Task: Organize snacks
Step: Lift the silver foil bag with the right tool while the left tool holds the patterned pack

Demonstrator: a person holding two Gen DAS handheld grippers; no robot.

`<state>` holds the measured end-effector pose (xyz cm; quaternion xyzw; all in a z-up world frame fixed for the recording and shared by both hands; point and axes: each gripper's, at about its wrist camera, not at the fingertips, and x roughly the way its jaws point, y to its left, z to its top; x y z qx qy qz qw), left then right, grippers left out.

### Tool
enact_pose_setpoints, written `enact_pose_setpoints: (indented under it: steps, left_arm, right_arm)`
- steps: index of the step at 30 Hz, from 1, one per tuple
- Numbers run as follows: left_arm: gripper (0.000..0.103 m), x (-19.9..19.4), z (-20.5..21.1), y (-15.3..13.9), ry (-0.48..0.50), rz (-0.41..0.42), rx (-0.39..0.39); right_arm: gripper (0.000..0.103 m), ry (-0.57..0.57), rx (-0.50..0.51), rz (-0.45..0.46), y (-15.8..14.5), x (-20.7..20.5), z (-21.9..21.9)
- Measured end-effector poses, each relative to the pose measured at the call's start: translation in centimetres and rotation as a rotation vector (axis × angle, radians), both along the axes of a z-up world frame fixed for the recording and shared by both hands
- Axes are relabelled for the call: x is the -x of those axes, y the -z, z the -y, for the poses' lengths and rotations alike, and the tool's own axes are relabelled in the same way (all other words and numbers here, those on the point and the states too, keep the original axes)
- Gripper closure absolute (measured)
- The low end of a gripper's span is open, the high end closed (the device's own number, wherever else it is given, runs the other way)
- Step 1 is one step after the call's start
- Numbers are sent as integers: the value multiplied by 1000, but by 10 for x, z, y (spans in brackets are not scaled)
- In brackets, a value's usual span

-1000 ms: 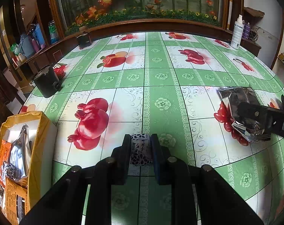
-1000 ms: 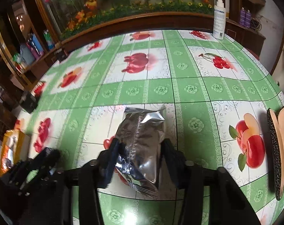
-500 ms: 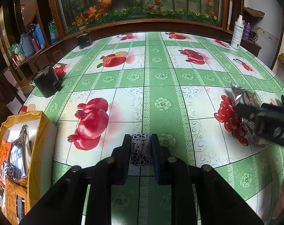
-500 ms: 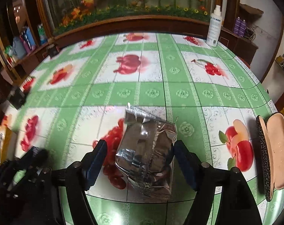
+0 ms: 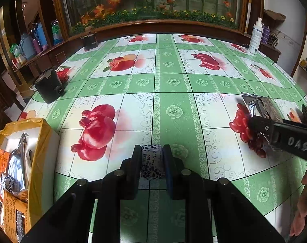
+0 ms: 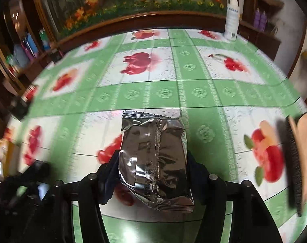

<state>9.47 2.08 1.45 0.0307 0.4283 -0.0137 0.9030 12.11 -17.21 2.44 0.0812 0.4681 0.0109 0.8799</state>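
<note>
Both cameras sit just behind their grippers, low and close over the table (image 5: 173, 81), facing the far planter (image 5: 153, 16). The left view looks along the left gripper (image 5: 152, 162), the right view along the right gripper (image 6: 151, 172). Both show the same tablecloth, silver bag (image 6: 153, 158) and white bottle (image 5: 255, 36).

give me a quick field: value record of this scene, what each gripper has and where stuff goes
left gripper: shut on small patterned packet
right gripper: shut on silver foil bag
foil bag state: held between the fingers, seam side up
snack box: yellow, at left table edge, open, already holds packets
table: green fruit-print cloth
other items: black container, white bottle
likely next: both snacks go to the box
</note>
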Motion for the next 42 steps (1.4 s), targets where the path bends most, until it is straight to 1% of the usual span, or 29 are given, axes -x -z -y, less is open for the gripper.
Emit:
enact_pose_setpoints:
  steps: [3, 7, 11, 15, 18, 20, 23, 29, 31, 34, 37, 42]
  left_arm:
    - [83, 0, -1, 0, -2, -1, 6]
    - [83, 1, 0, -1, 7, -3, 17]
    - [83, 2, -2, -4, 6, 8, 32]
    - [83, 3, -10, -13, -1, 32, 99]
    - [83, 7, -17, -22, -3, 63, 161]
    - [83, 8, -18, -26, -9, 79, 169]
    - [83, 9, -19, -27, -14, 82, 180]
    - [83, 9, -18, -28, -11, 86, 175]
    - [83, 9, -20, -30, 4, 86, 199]
    - [83, 11, -23, -35, 28, 97, 265]
    - [83, 12, -23, -38, 45, 106, 299]
    - [83, 14, -18, -39, 44, 122, 280]
  right_arm:
    - [39, -6, -13, 32, -9, 4, -1]
    - [38, -49, -46, 81, -19, 10, -12]
    - [38, -83, -34, 109, -24, 14, -24]
    - [38, -96, -49, 123, -26, 16, -29]
    - [38, -101, -40, 131, -27, 18, -33]
    - [38, -104, -40, 138, -29, 19, -34]
    - [38, -111, -41, 145, -32, 20, -35]
    - [38, -136, -40, 152, -34, 22, -44]
    - [38, -146, -42, 158, -35, 23, -46]
    - [38, -149, -45, 166, -37, 25, -48]
    - [38, -145, -48, 171, -39, 25, -46]
    - [38, -140, -52, 184, -43, 27, -44]
